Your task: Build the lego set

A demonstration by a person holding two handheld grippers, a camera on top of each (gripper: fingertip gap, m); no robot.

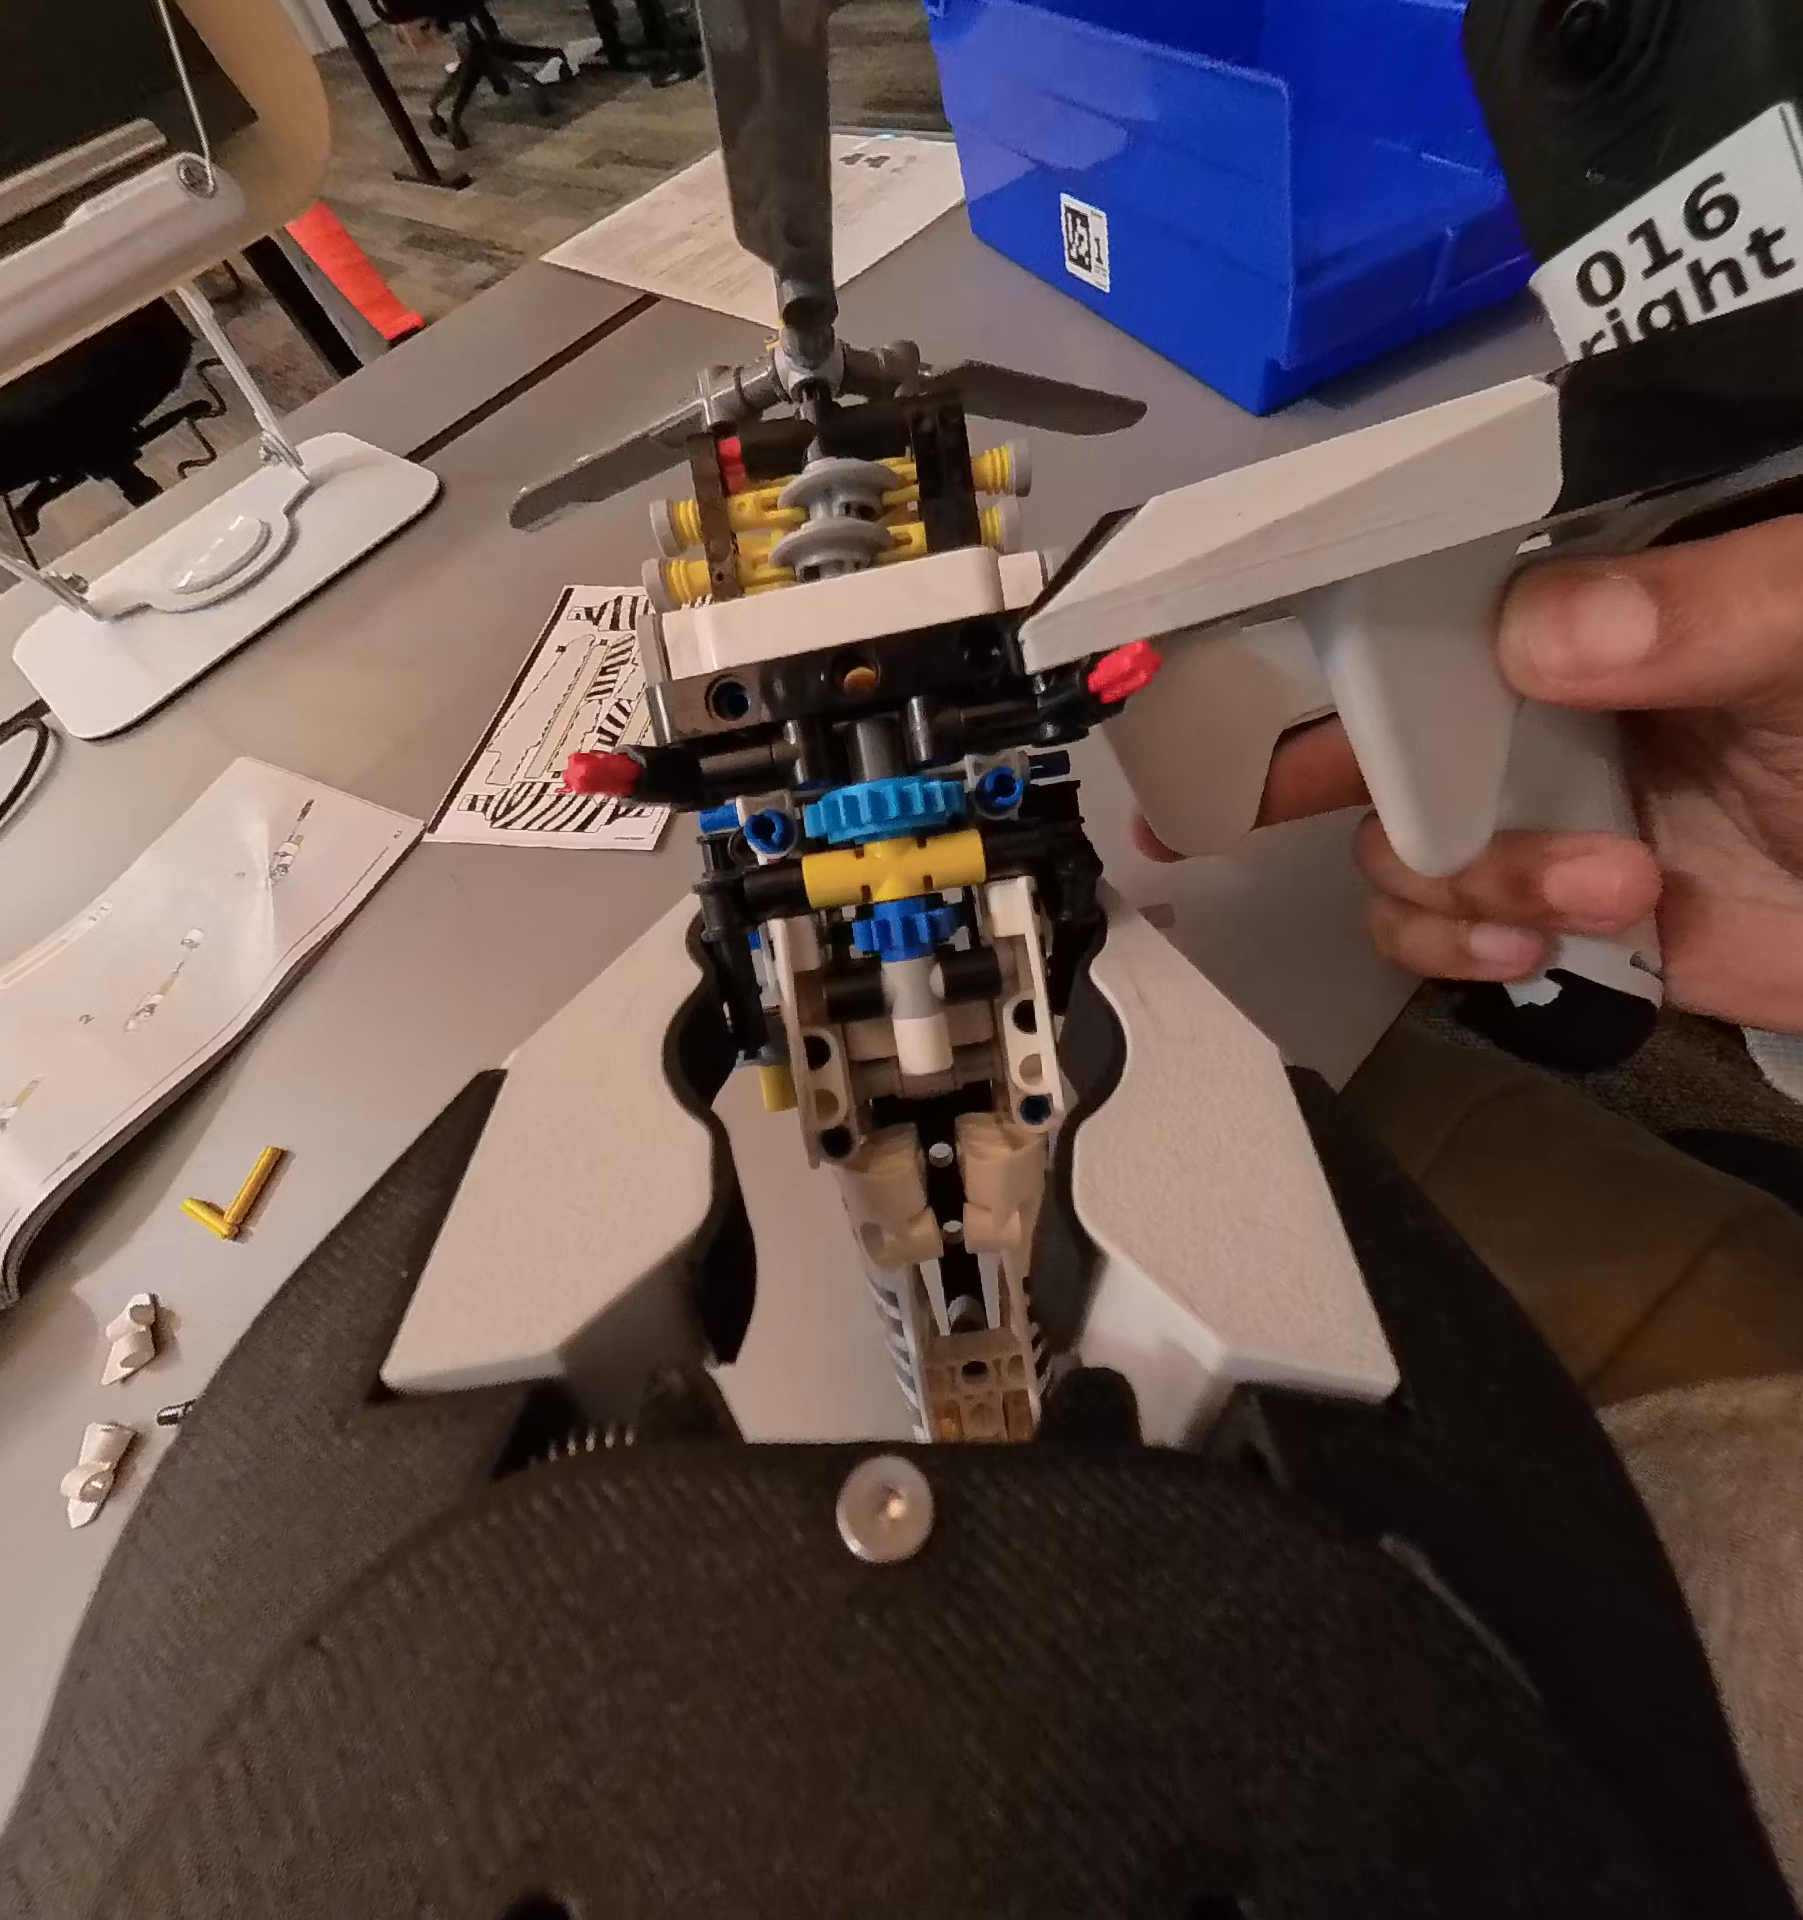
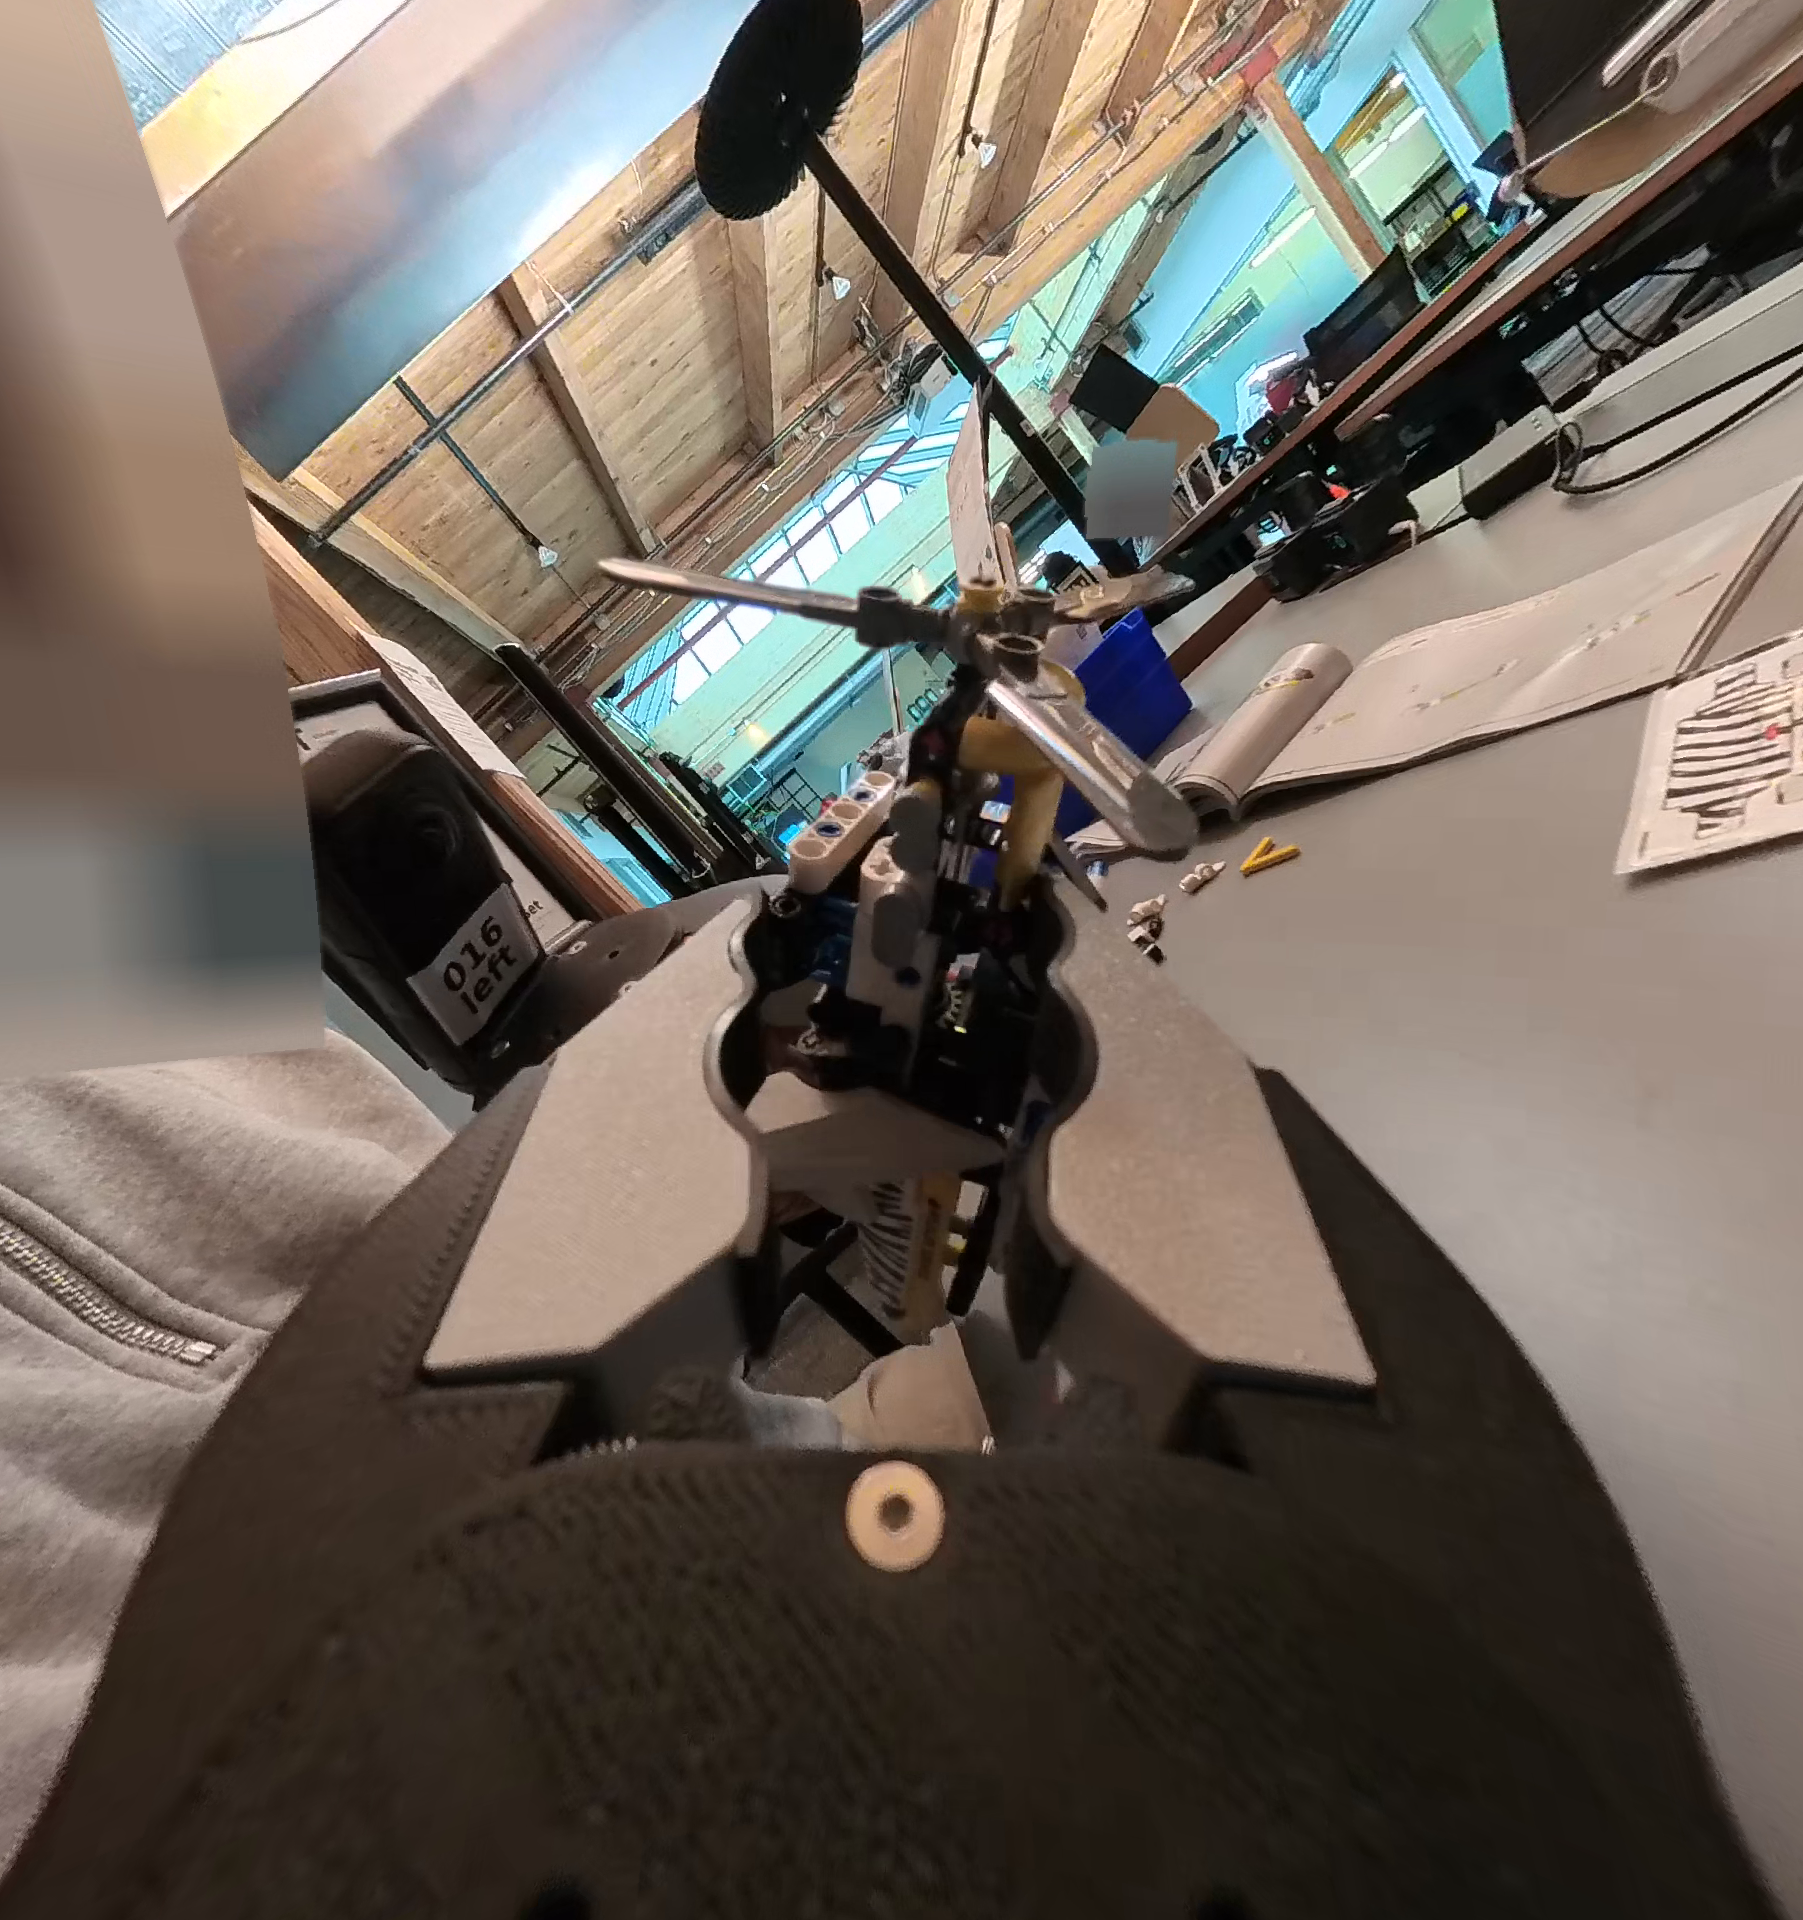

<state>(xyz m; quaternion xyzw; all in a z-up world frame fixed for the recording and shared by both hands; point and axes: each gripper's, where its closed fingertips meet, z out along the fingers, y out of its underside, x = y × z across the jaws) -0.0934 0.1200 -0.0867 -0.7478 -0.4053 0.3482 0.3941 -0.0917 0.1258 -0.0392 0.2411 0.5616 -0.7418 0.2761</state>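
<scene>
A partly built Lego helicopter [image 1: 876, 821], with grey rotor blades, yellow and blue gears and red pins, is held above the grey table [image 1: 523, 935]. My left gripper [image 1: 902, 935] is shut on its tan and white tail end. My right gripper [image 1: 1079, 727] reaches in from the right, one white finger [image 1: 1292, 551] pressed against the model's white block. In the right wrist view my right gripper [image 2: 902, 935] is closed around the helicopter [image 2: 938, 935]. The rotor sticks out beyond its fingertips. One finger [image 2: 855, 1138] of the left gripper shows between its fingers.
On the table to the left lie two yellow pieces [image 1: 237, 1195], white connectors [image 1: 133, 1340], an open instruction booklet [image 1: 128, 997] and a sticker sheet [image 1: 564, 727]. A blue bin [image 1: 1240, 187] stands behind. A white monitor stand [image 1: 222, 582] is at far left. A hand [image 1: 1655, 779] holds the right gripper. Tip to tip, the grippers are about 5 cm apart.
</scene>
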